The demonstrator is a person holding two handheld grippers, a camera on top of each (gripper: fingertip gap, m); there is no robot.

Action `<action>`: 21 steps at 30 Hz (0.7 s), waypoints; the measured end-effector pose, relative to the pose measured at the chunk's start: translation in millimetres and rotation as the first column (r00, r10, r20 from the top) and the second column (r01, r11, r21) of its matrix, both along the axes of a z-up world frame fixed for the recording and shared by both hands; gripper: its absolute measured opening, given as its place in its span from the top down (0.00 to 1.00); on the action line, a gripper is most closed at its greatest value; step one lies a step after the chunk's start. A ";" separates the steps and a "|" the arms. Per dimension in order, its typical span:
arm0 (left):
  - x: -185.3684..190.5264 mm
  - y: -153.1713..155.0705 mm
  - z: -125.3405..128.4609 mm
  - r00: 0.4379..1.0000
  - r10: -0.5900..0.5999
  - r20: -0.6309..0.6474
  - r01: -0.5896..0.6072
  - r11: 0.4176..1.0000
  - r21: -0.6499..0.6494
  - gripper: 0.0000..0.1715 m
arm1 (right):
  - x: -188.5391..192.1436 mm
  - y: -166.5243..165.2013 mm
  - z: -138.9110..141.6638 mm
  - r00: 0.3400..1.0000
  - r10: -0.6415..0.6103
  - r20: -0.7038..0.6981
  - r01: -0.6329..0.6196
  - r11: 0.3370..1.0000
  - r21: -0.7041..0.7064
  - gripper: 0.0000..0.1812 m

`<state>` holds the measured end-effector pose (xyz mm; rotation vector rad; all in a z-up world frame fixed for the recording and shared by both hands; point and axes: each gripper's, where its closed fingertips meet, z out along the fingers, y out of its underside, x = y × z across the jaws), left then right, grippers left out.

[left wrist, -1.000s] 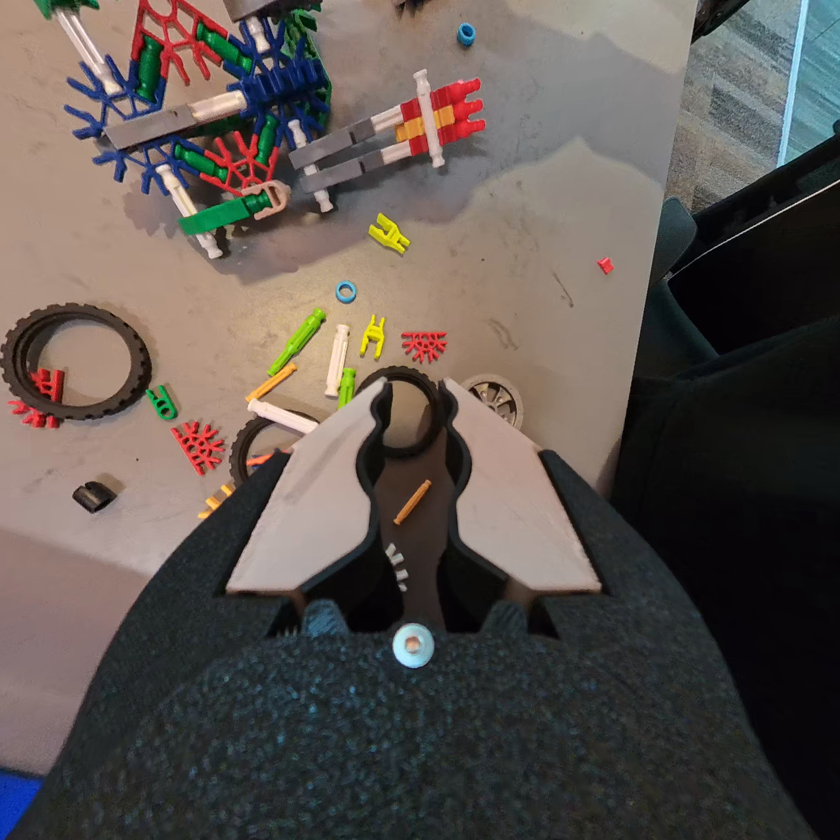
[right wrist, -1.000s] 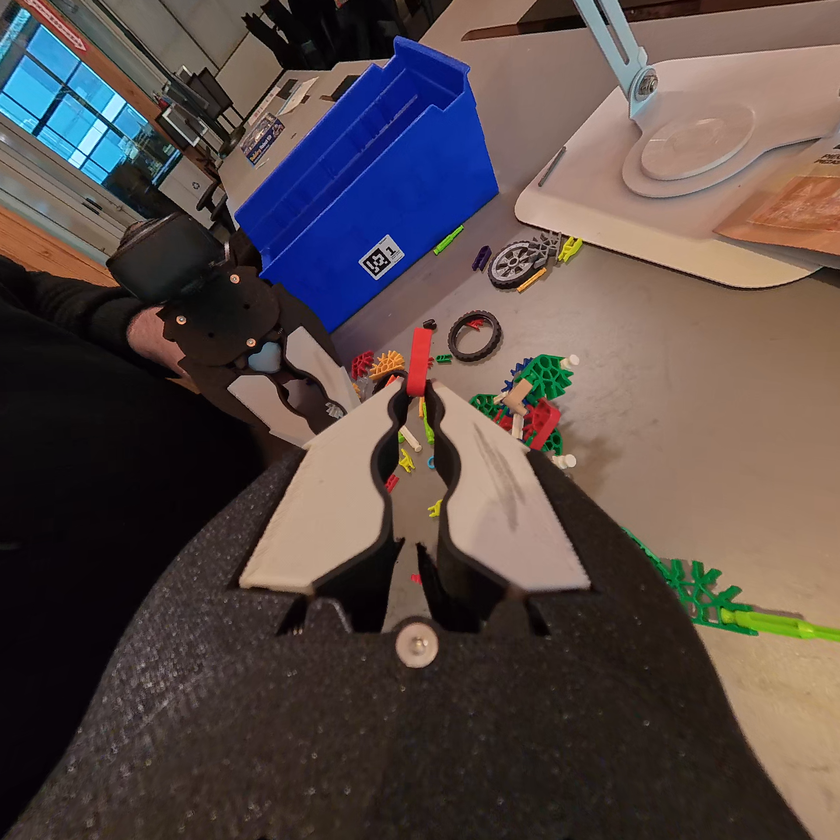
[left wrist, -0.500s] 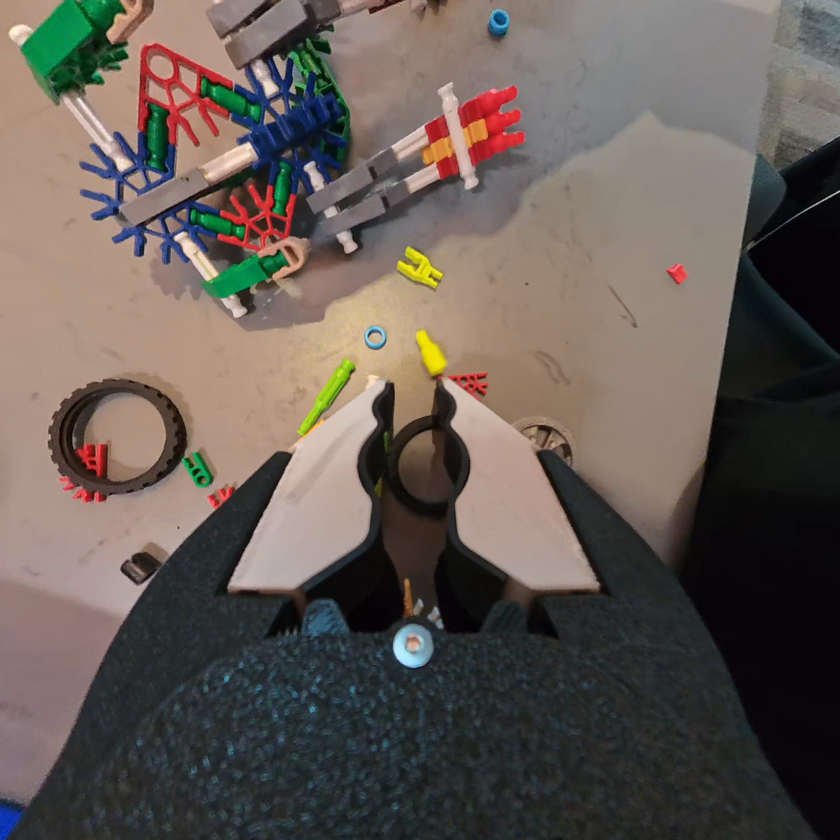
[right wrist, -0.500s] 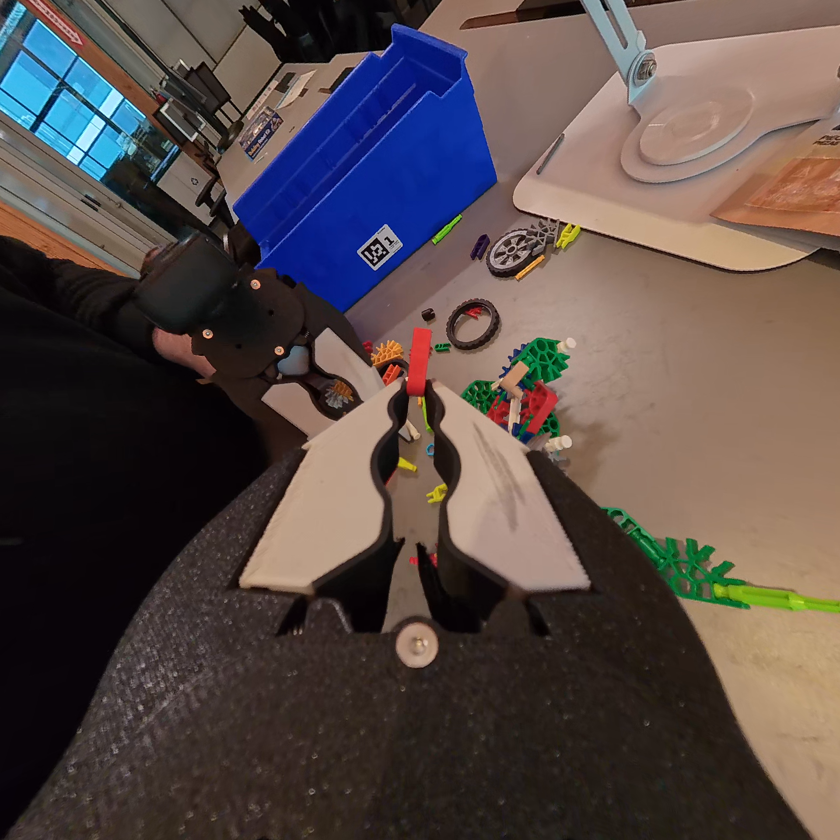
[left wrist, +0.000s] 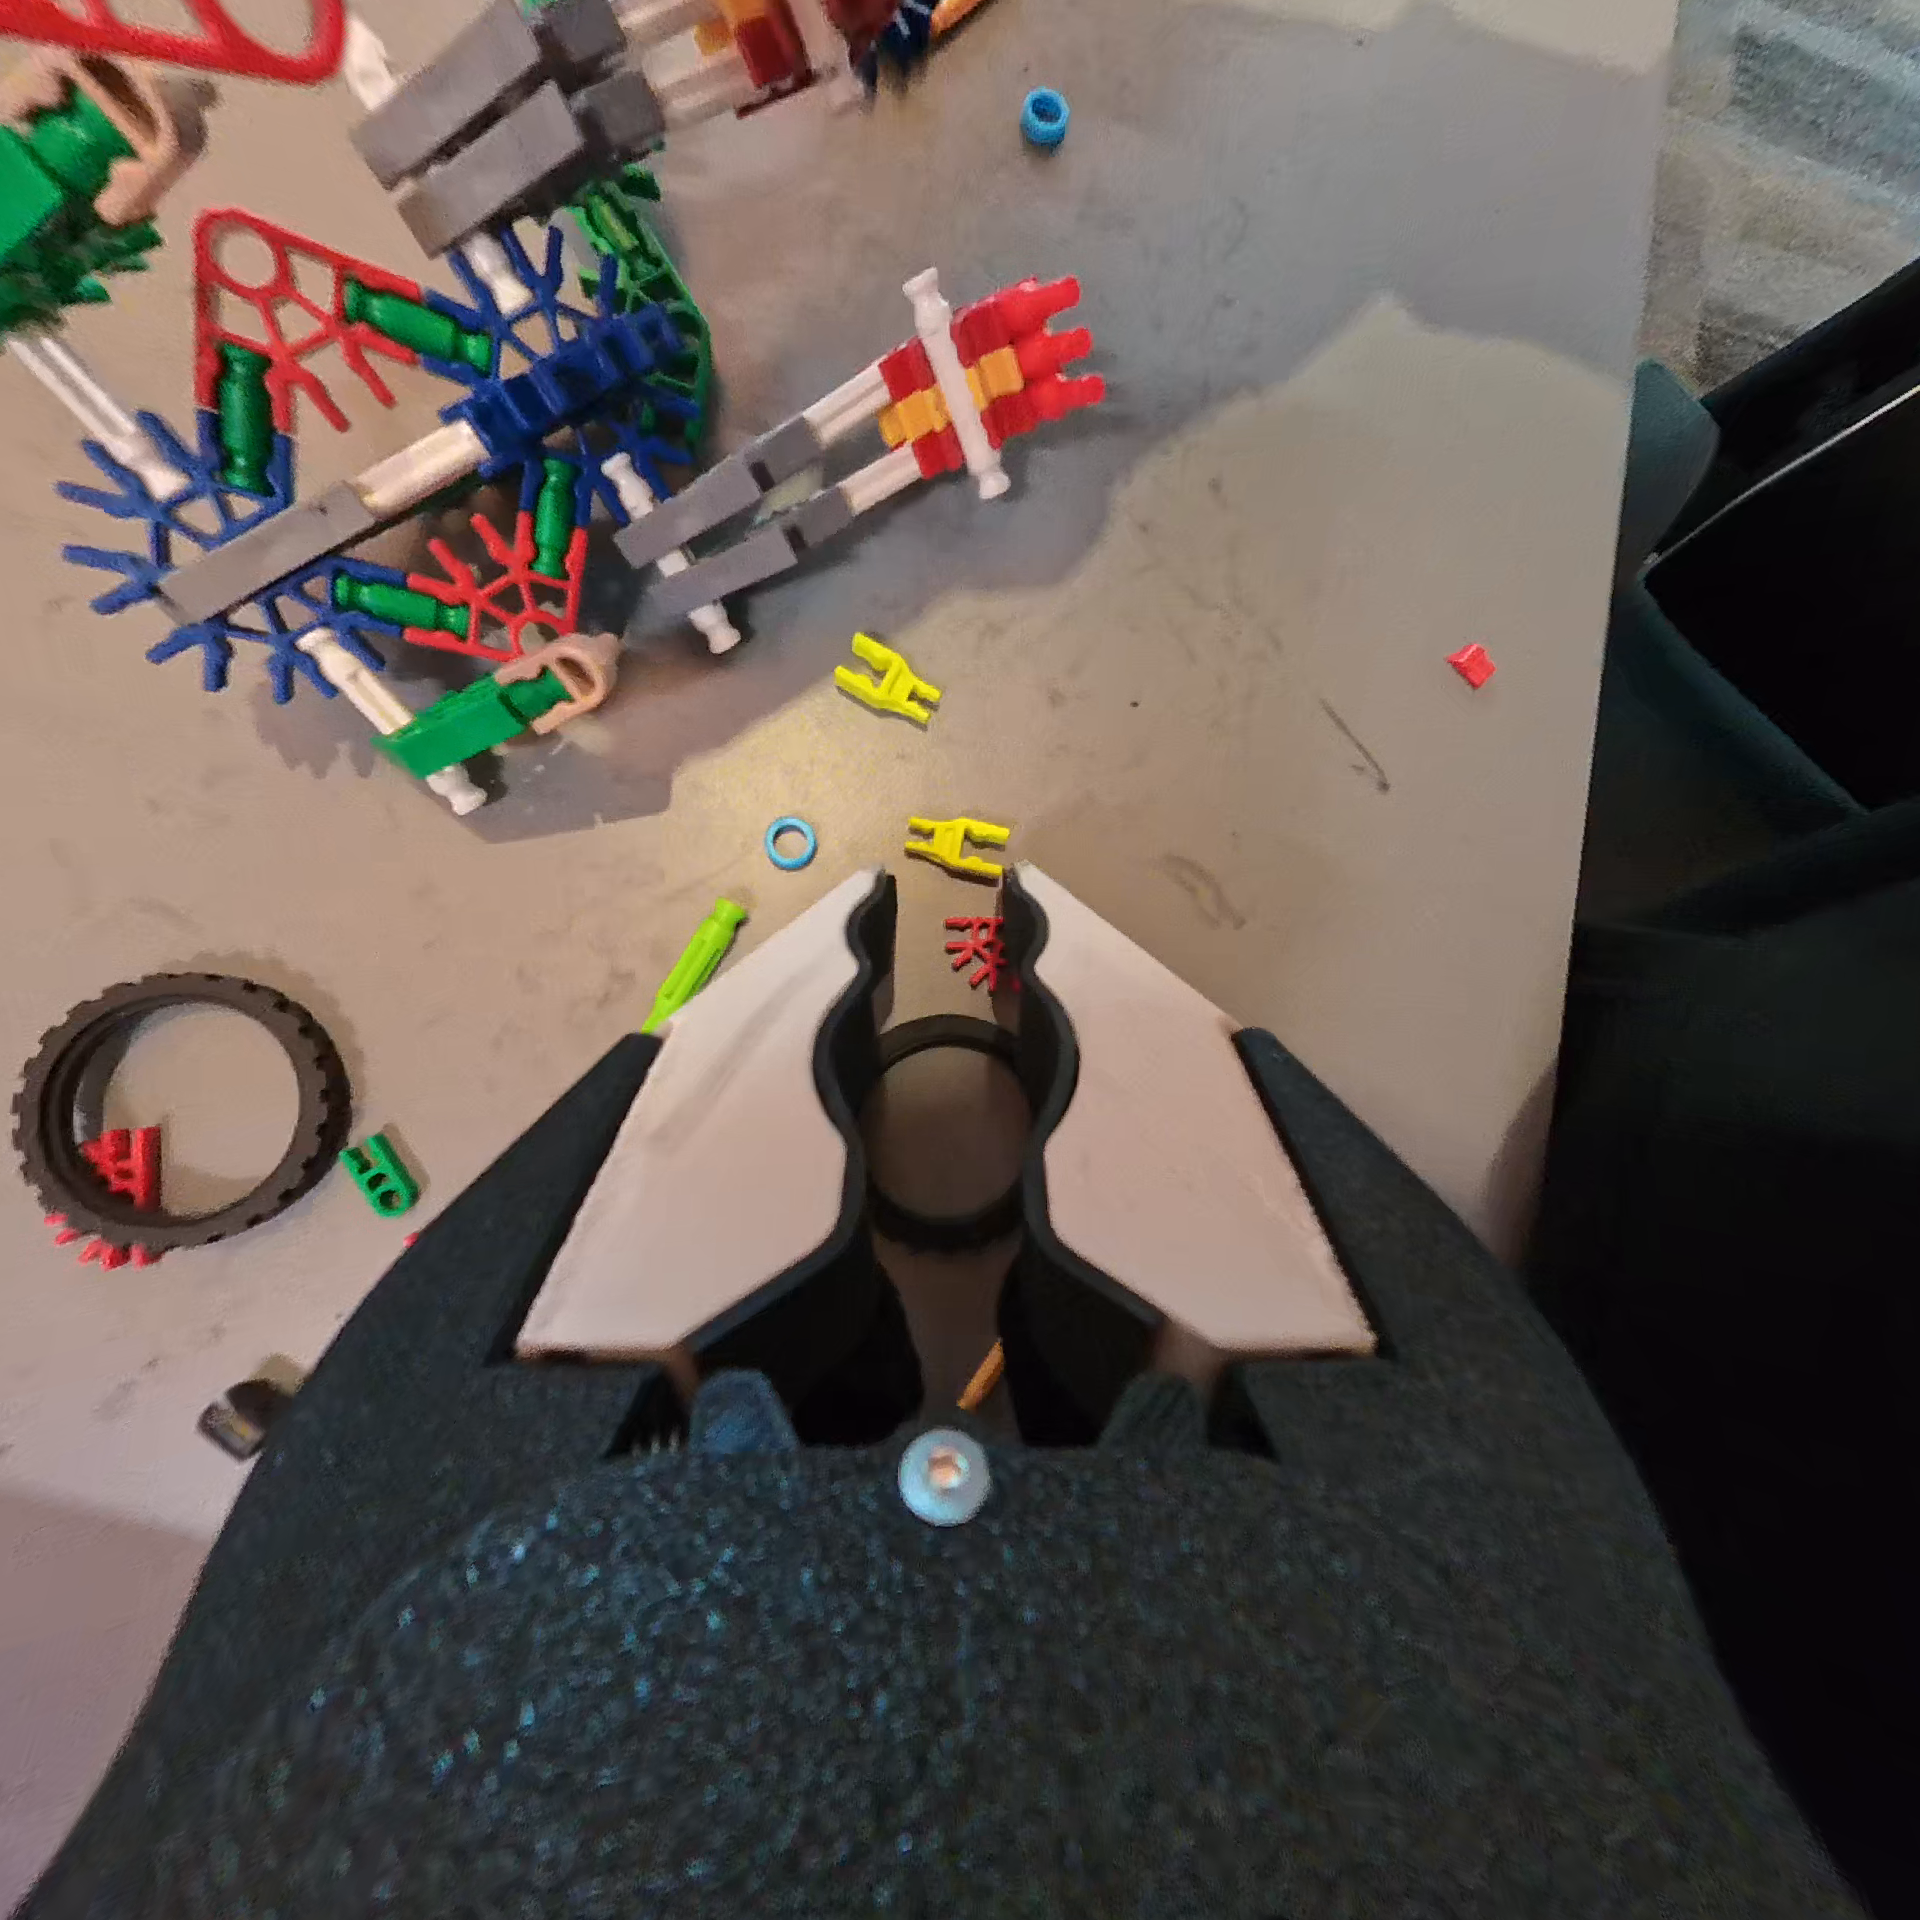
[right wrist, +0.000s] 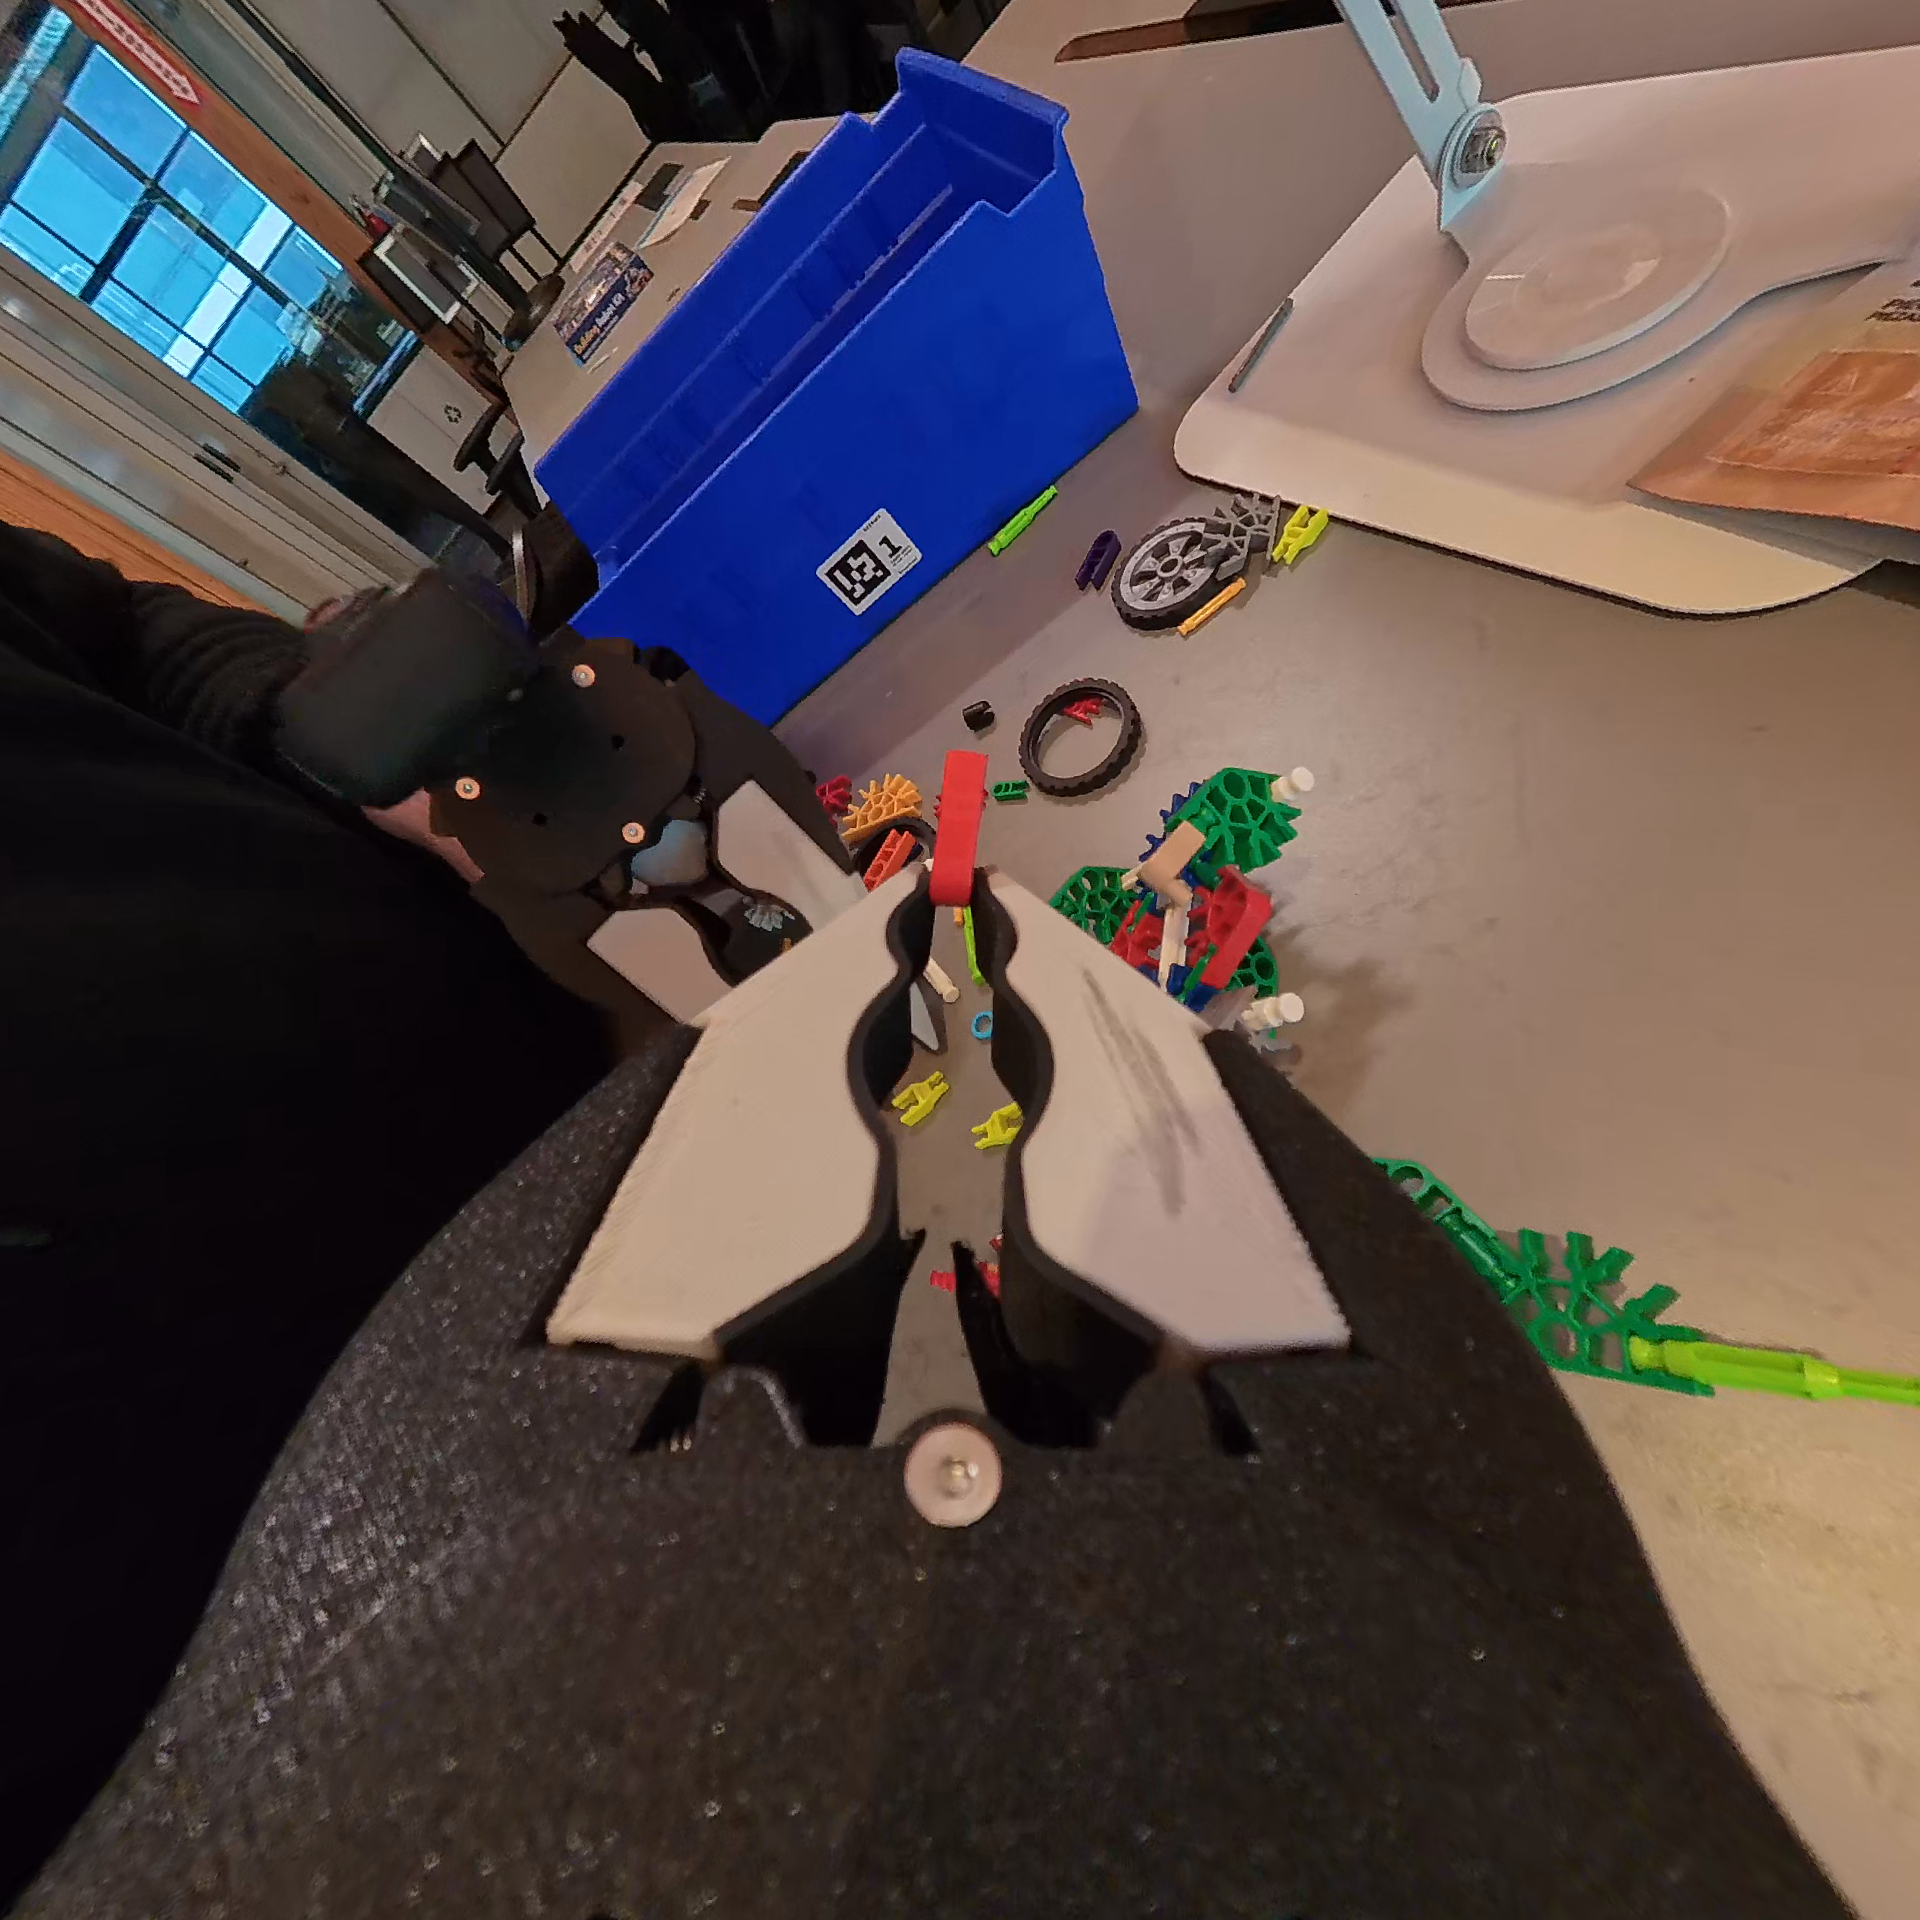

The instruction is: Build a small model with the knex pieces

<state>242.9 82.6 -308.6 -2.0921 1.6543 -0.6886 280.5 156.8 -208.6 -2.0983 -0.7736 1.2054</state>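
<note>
My left gripper is open by a narrow gap, low over the grey table. A black tyre ring shows in the round hollow between its jaws; it seems to lie on the table beneath them. A red snowflake connector and a yellow clip lie at the tips. My right gripper is shut on a red flat piece that sticks out past its tips. The left gripper shows in the right wrist view, held by a hand.
A built cluster of rods and connectors and a red‑and‑grey assembly lie ahead. A second tyre ring is at left. A blue bin, a white stand base and a spoked wheel stand beyond. The table edge runs on the right. Left tips to right tips: about 12 cm. The spoked wheel is about 20 cm from both grippers' fingertips.
My left gripper has moved forward and lower; the black ring has slid from its tips back into the hollow, and the yellow clip has turned. The right gripper holds the red piece almost still.
</note>
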 end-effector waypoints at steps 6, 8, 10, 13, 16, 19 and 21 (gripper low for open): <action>7.8 -5.9 -2.7 0.999 -0.041 0.000 0.041 0.999 0.005 0.90 | 1.4 -0.8 -1.7 1.000 -0.002 0.005 0.002 1.000 -0.001 0.97; 9.3 -6.7 -2.9 0.998 -0.059 -0.002 0.059 0.998 0.009 0.91 | 2.4 -1.2 -1.8 1.000 -0.005 0.003 0.005 1.000 -0.002 0.97; 10.7 -8.7 -3.1 0.996 -0.090 -0.001 0.090 0.996 0.018 0.93 | 3.2 -1.6 -1.8 1.000 -0.007 0.001 0.007 1.000 -0.002 0.97; 11.1 -9.3 -3.6 0.994 -0.109 -0.006 0.110 0.993 0.035 0.94 | 4.7 -1.6 -2.1 1.000 -0.011 0.000 0.011 1.000 -0.003 0.97; 11.2 -9.8 -3.6 0.994 -0.111 -0.004 0.111 0.993 0.033 0.95 | 5.6 -1.6 -2.6 1.000 -0.013 -0.001 0.013 1.000 -0.004 0.97; 10.8 -9.4 -3.5 0.994 -0.108 -0.003 0.108 0.994 0.034 0.95 | 5.7 -1.5 -3.3 1.000 -0.013 -0.001 0.013 1.000 -0.005 0.97; 10.3 -9.0 -3.2 0.994 -0.106 -0.001 0.106 0.994 0.035 0.95 | 5.4 -1.4 -3.3 1.000 -0.011 -0.003 0.011 1.000 -0.006 0.97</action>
